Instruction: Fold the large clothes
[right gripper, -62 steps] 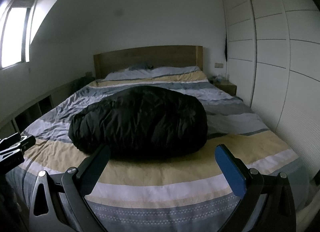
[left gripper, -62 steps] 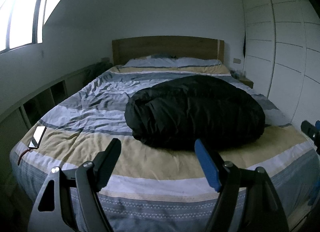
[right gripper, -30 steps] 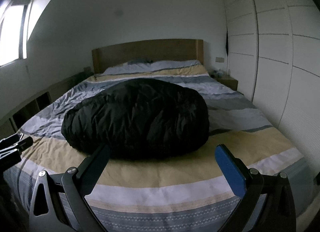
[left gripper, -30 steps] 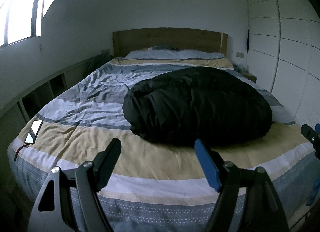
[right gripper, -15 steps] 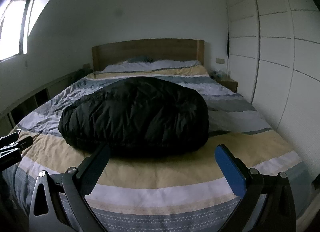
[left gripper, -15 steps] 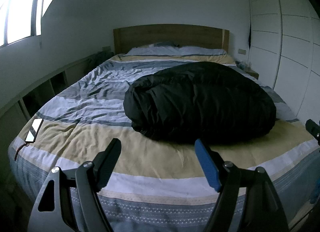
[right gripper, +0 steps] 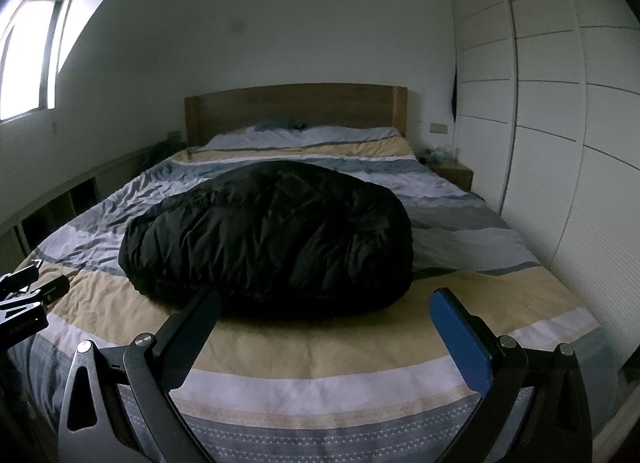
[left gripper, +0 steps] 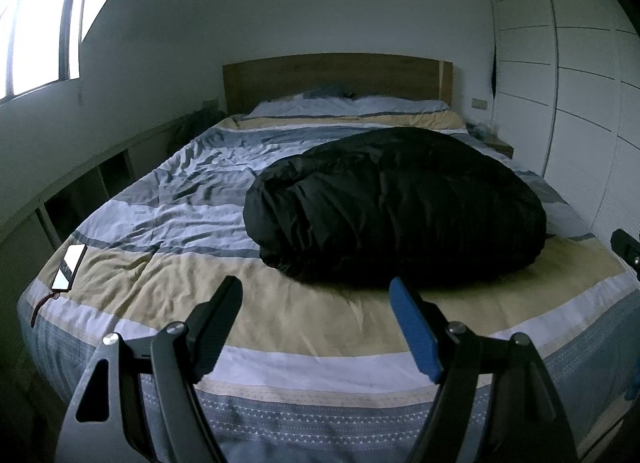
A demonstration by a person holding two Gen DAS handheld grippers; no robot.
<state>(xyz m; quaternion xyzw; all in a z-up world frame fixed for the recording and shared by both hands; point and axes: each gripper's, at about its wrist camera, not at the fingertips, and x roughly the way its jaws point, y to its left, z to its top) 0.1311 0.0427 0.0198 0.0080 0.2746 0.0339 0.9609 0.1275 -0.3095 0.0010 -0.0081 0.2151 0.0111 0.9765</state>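
A large black puffy garment (left gripper: 396, 207) lies bunched in a mound on the striped bed (left gripper: 180, 219), toward its right half. It also shows in the right wrist view (right gripper: 272, 239). My left gripper (left gripper: 316, 291) is open and empty, above the foot of the bed, short of the garment. My right gripper (right gripper: 326, 303) is open and empty, also over the foot of the bed, just before the garment's near edge. Each gripper shows at the edge of the other's view.
A phone (left gripper: 69, 266) with a red cord lies at the bed's front left corner. A wooden headboard (left gripper: 336, 79) and pillows are at the far end. White wardrobe doors (right gripper: 560, 135) stand along the right. Low shelves (left gripper: 80, 191) run along the left wall.
Both views have tilted down a little, so the headboard sits lower in the frame. Both grippers stay open and empty near the foot of the bed.
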